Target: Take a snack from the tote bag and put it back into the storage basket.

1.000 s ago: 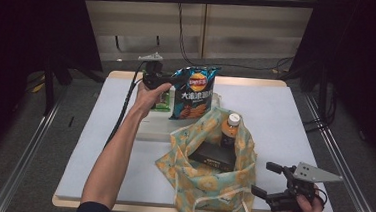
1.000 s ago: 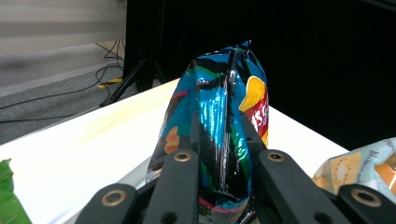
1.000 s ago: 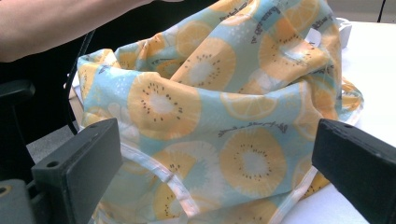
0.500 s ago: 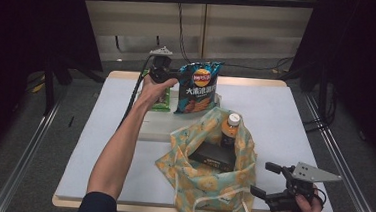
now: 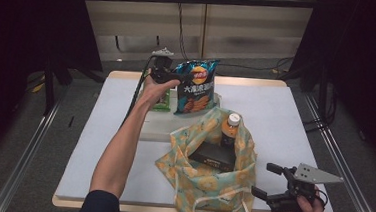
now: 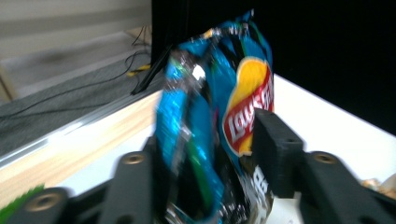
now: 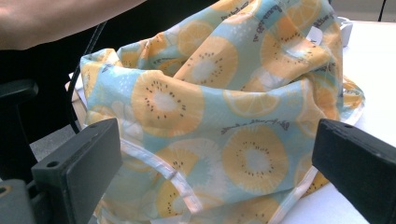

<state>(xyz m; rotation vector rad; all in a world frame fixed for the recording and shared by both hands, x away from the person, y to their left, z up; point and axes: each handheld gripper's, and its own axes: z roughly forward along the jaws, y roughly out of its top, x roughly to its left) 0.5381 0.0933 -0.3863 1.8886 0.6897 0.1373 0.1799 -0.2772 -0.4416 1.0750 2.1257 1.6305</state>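
One chip bag (image 5: 196, 85) gripped by left claw (image 5: 170, 78); one fruit-print bag (image 5: 210, 183).

Black two-jaw grippers (image 5: 270, 184) with brass screws, grey plate, dark sleeve (image 5: 99, 207)

"Lay's" logo on blue chip bag (image 6: 219, 116); other print unreadable.
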